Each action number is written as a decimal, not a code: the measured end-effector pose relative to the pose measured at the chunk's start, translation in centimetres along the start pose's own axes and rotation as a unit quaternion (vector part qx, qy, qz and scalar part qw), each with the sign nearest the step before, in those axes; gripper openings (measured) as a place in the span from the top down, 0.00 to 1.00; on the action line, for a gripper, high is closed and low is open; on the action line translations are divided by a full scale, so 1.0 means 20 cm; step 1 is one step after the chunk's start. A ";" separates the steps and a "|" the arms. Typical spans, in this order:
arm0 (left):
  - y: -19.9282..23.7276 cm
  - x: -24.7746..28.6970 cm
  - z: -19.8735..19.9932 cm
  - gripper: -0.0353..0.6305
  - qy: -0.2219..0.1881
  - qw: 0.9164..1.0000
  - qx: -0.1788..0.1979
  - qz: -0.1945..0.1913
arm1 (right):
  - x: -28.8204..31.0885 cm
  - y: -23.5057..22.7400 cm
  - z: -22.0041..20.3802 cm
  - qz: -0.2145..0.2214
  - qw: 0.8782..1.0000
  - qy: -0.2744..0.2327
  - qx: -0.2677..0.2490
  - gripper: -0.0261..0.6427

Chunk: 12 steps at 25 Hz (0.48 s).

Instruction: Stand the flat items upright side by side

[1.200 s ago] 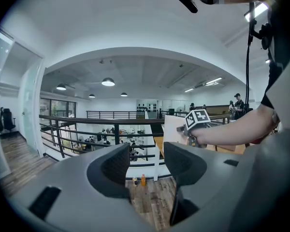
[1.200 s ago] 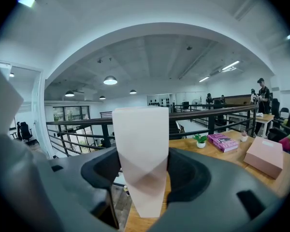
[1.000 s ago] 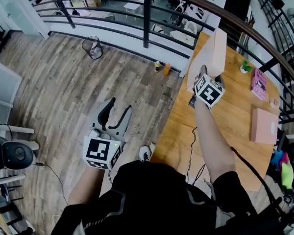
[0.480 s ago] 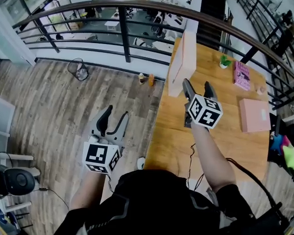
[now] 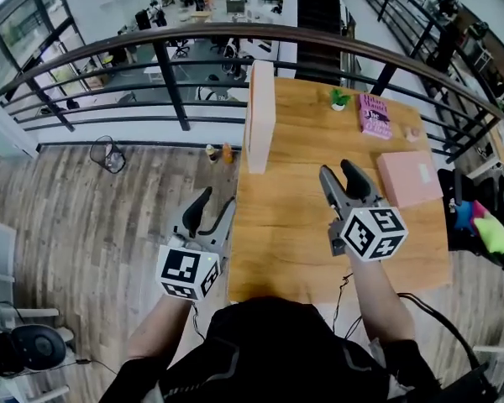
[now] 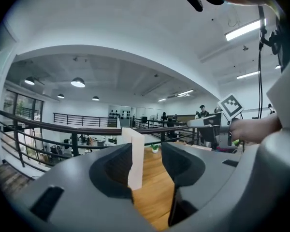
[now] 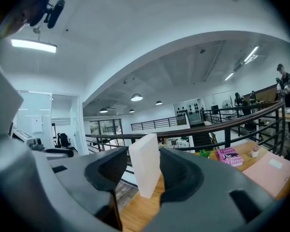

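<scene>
I see a wooden table [image 5: 286,225] filling the middle right of the frame. A pale box [image 5: 259,116] stands upright at its upper left corner. A pink box [image 5: 409,177] lies flat near the right edge, with a pink book [image 5: 375,114] and a small plant [image 5: 339,99] above it. My right gripper [image 5: 337,173] hovers over the table's middle, jaws closing with nothing between them. The left gripper [image 5: 214,202] hangs over the floor [image 5: 92,217] just left of the table, also closing and empty.

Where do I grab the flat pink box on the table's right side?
Probably from straight above, jaws spanning its shorter width and closing on the thin side walls. The pink box lies flat on the table, so its underside is unreachable while its top face is unobstructed.
</scene>
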<state>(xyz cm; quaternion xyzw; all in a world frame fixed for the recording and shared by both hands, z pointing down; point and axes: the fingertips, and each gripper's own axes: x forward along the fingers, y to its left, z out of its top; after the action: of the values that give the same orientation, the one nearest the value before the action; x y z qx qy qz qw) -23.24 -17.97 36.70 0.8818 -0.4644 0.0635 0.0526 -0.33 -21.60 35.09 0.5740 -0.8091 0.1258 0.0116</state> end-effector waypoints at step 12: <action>-0.40 0.24 0.17 0.70 -0.015 0.999 0.006 -0.046 | -0.46 -0.27 0.18 0.002 0.999 -0.034 -0.031 0.80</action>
<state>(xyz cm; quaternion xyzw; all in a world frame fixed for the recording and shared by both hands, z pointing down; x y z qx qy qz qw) -13.66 -17.90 33.83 0.9032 -0.4241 0.0511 0.0429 8.29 -15.64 31.12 0.5754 -0.8138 0.0811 0.0015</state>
